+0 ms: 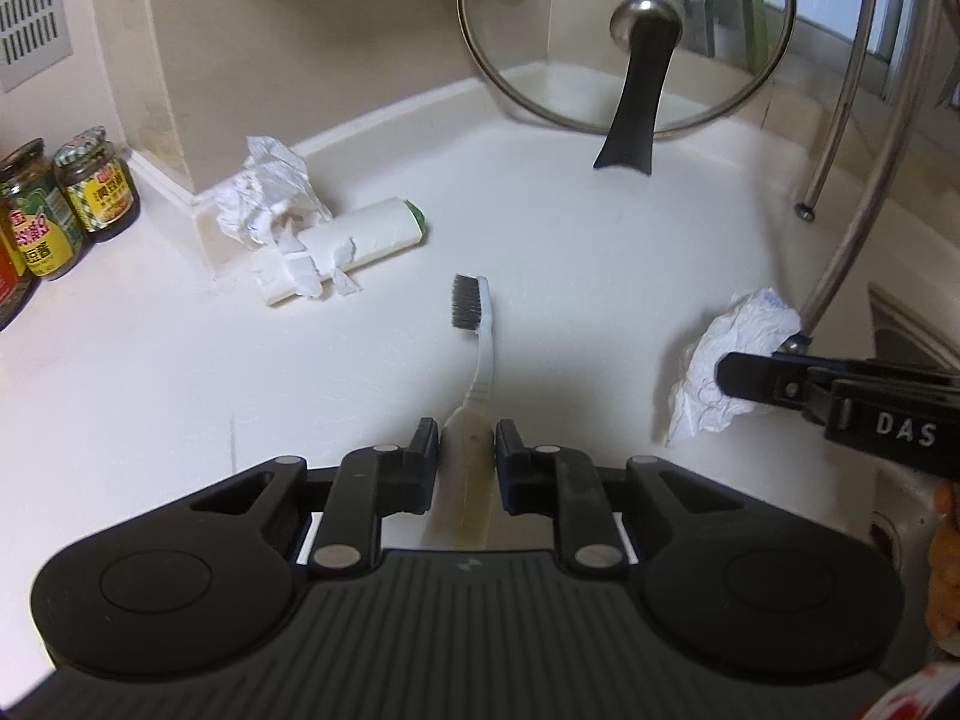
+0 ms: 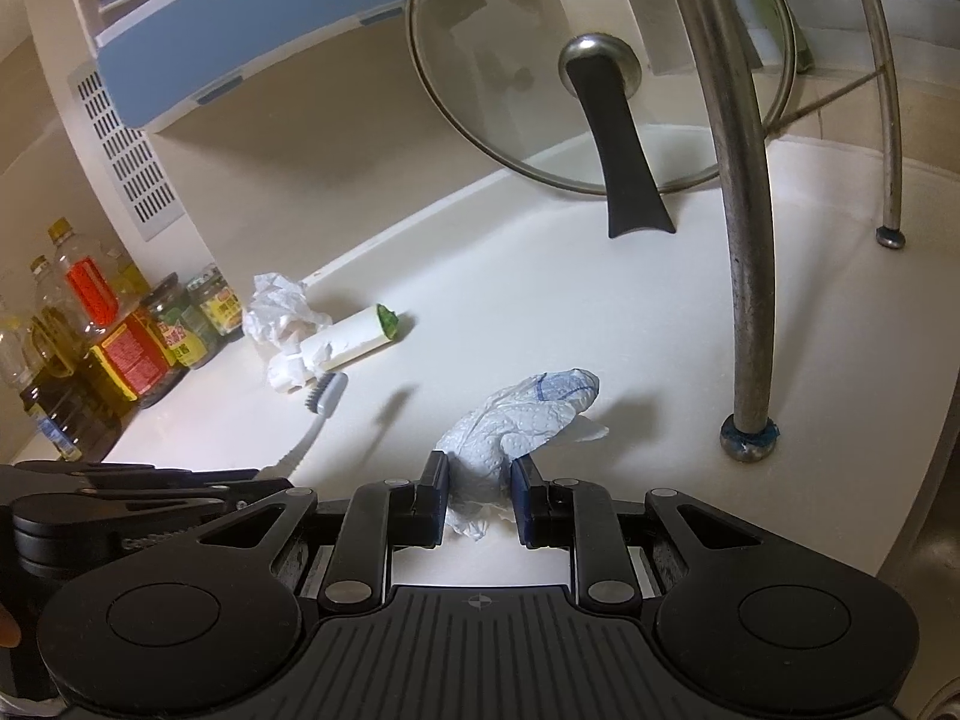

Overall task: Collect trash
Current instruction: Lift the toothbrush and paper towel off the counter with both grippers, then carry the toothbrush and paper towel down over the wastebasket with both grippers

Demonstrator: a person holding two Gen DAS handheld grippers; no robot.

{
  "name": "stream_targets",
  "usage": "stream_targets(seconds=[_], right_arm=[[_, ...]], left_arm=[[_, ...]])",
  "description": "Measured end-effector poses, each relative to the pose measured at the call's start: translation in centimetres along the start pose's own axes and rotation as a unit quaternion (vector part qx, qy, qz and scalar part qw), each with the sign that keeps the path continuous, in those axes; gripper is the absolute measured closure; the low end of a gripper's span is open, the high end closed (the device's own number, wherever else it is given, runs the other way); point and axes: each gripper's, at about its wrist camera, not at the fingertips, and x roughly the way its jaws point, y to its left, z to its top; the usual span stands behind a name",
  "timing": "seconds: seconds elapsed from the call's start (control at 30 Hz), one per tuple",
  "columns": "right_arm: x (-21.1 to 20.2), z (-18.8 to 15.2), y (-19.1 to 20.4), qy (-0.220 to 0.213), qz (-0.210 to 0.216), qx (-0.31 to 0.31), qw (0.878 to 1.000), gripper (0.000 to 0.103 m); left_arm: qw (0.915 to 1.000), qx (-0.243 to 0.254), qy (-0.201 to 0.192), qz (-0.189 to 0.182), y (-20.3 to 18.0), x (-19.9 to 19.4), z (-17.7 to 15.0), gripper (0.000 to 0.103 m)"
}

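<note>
On the white table, collection looks barely begun, judging by how much still lies out. The left tongs are closed narrowly around the handle of the white grey-bristled toothbrush, which lies in front of the glass pot lid with a black handle. The right tongs sit to either side of a crumpled white paper towel with blue print, the fingers close to it or just touching; whether they have pinched it firmly I cannot tell. That towel lies in front of the lid too, near the steel rack leg. Left of the lid, beside the wall corner, wait one crumpled white tissue wad and one white paper roll with a green end, touching each other, with torn scraps around them. By count: one toothbrush, two paper wads, one roll, one lid, and several sauce jars further left.
</note>
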Motion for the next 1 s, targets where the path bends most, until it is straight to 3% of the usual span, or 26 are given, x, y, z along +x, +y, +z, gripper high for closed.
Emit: stream_targets(seconds=[0.5, 1.0], right_arm=[[-7.6, -4.5, 8.1, -0.04, -0.013, -0.006, 0.999, 0.081], [-14.0, -15.4, 20.8, -0.033, -0.019, -0.002, 0.999, 0.081]], left_arm=[[0.9967, -0.023, -0.049, -0.06, 5.1, -10.5, -5.5, 0.085], [0.9922, -0.027, -0.055, -0.108, 12.5, -19.7, -15.3, 0.085]])
